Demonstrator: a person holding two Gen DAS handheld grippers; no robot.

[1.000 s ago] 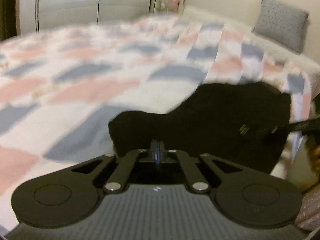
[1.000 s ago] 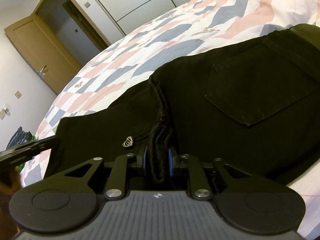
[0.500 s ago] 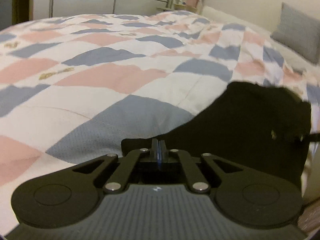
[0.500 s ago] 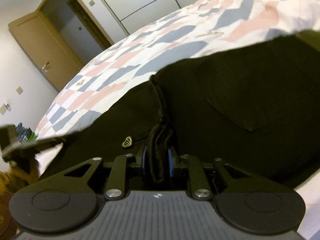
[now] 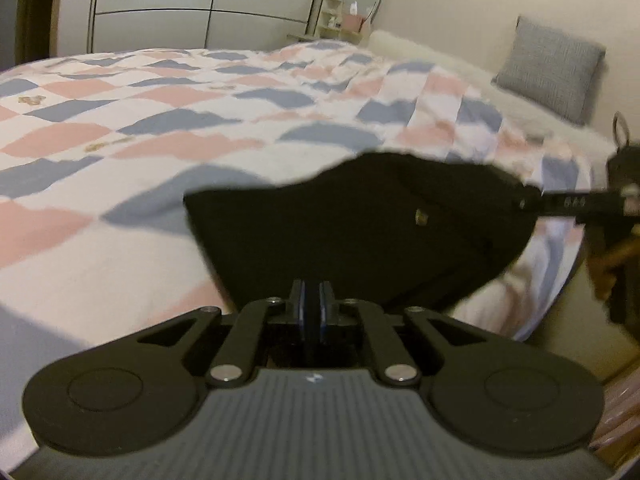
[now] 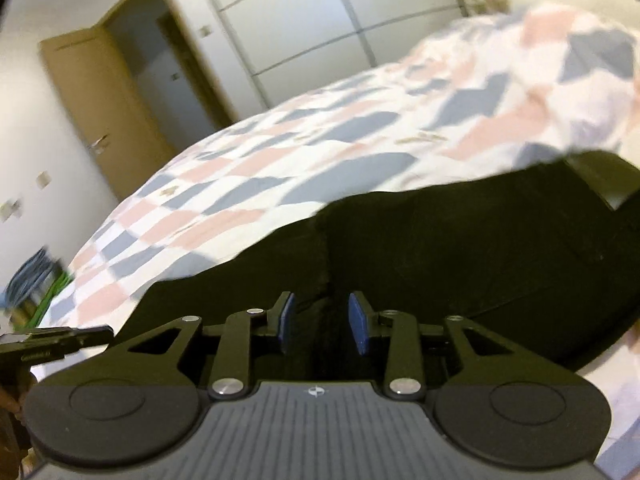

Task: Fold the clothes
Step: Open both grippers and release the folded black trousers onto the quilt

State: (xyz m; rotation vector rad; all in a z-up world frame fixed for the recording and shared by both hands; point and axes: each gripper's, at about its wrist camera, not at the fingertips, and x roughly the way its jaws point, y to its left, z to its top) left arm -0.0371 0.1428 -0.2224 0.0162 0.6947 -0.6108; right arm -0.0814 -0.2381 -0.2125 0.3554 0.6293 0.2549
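Left wrist view: the left gripper is seen pressed together, apparently pinching an edge of the black trousers, which lie bunched near the edge of the checked quilt. In the right wrist view the right gripper is spread, nothing held between its blue pads, just above the trousers. Folding is judged partly done; squaring and further folds appear left. No containers are seen.

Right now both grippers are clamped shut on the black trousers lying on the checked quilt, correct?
Not quite. In the right wrist view the right gripper is open, its blue pads apart above the black trousers. Only the left gripper is shut, on the trousers' edge, over the checked quilt.
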